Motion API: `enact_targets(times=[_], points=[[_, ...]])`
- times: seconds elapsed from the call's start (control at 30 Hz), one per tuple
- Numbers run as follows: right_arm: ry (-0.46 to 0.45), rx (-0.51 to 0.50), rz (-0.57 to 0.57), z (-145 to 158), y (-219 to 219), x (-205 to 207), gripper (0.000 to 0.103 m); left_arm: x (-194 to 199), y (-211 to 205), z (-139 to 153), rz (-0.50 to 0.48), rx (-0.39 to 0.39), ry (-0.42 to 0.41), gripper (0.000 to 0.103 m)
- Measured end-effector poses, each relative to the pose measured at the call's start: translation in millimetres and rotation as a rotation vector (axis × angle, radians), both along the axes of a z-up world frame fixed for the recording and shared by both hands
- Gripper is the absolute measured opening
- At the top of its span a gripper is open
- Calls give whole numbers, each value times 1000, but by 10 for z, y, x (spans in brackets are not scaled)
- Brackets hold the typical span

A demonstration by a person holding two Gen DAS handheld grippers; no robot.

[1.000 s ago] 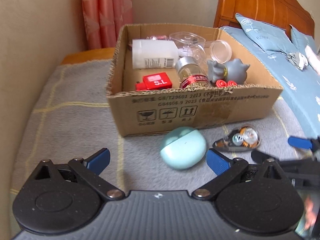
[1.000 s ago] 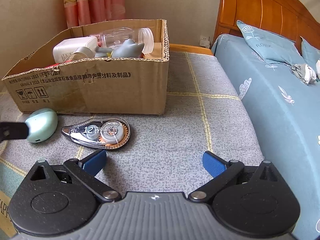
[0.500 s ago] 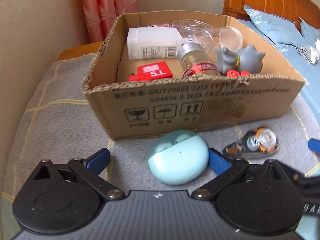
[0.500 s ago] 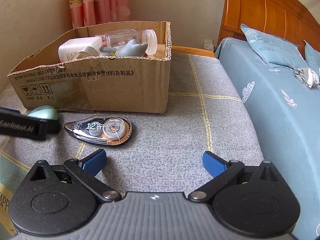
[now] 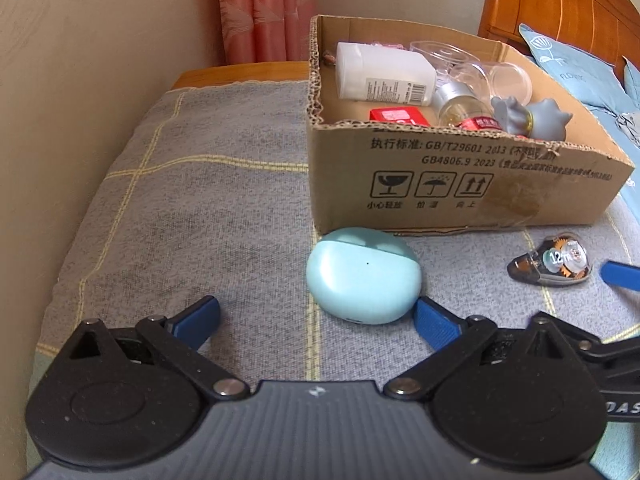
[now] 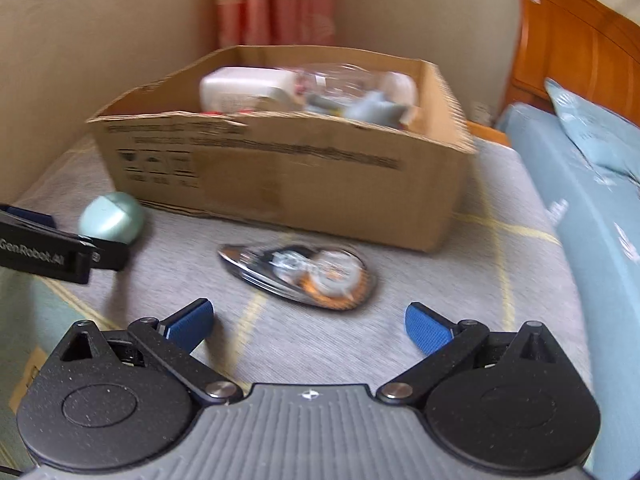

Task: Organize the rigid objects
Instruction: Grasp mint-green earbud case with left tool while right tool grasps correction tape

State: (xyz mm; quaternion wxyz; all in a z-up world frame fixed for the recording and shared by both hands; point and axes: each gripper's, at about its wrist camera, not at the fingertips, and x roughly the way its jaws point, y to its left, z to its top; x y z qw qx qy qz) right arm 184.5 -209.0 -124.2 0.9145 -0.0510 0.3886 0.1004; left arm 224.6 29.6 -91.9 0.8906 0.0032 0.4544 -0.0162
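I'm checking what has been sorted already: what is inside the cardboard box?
Inside the cardboard box: a white bottle, red case, small glass bottle, clear containers and grey toy. The front wall hides anything lower.

Left gripper point(image 5: 318, 318) low over the blanket, jaws spread wide, blue pads point(image 5: 198, 320) well apart and gripping nothing; right-hand pad right up against a rounded case, contact not certain. Seen from the right wrist as a black bar entering at the left edge. Right gripper point(image 6: 308, 322) likewise low and level, jaws wide apart, blue pads point(image 6: 426, 326) empty, pointing forward. One blue fingertip of it showing at the right edge of the left wrist view.
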Motion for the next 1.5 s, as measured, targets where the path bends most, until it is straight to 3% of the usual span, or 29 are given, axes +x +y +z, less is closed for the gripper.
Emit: enact_targets(times=[0.57,0.67,0.8,1.17,1.5], points=[[-41,-2,91,-9,195,168,103,69,88,1,-31,-10,3,102],[-44,-1,88,-14,194,197,103,65,112,3,-37,-16,1,102],[-59,-3,94,11,205,142,93,84,94,-8,-48,0,1,102],[-38,-5,54,28,62,44,93,133,2,2,-123,25,-24,99],[-30,1,11,18,-132,-30,93,113,-138,77,-254,5,-56,61]])
